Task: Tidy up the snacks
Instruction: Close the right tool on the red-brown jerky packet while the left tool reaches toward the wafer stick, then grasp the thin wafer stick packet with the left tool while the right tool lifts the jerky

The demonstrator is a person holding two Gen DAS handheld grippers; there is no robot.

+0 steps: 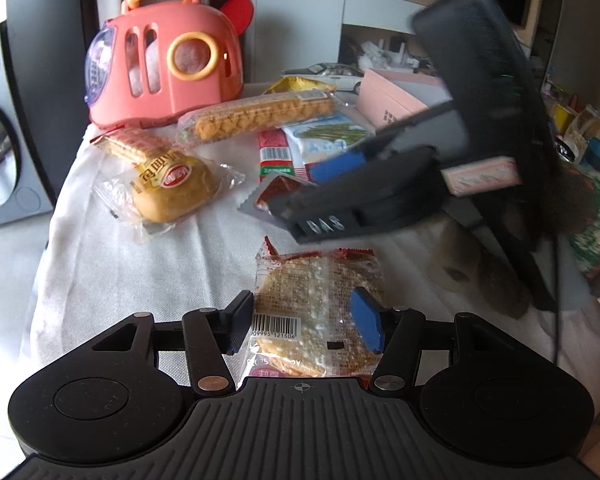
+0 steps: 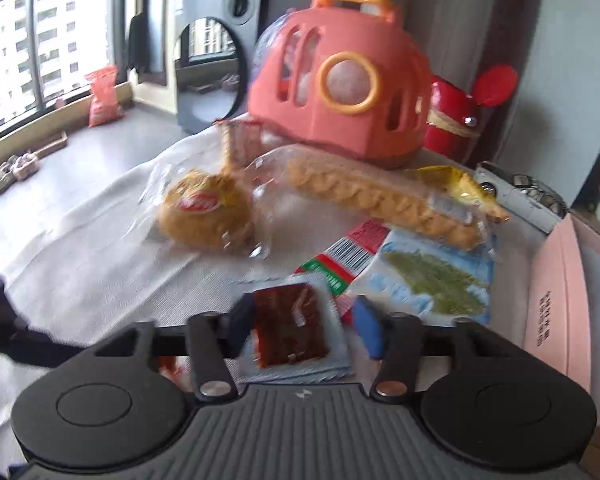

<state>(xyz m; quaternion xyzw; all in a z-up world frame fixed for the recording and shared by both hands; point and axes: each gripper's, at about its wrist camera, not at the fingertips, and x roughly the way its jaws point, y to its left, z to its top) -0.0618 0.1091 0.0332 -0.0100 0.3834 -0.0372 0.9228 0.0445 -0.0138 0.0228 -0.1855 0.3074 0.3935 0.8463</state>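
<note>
Left tool [image 1: 306, 320] straddles a cracker pack [image 1: 318, 312], fingers spread, not pinching. Right tool [image 2: 306, 326] likewise sits unclenched around a red packet [image 2: 290, 332]. Both snacks lie on the white surface [image 1: 120, 264].

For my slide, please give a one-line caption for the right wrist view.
Right tongs open around a flat silver packet with a dark red window, on the white cloth before other snacks.

Wrapped rice cracker [image 1: 316, 316], bun [image 1: 172, 188], biscuit sleeve [image 1: 260, 114] flat on cloth.
</note>
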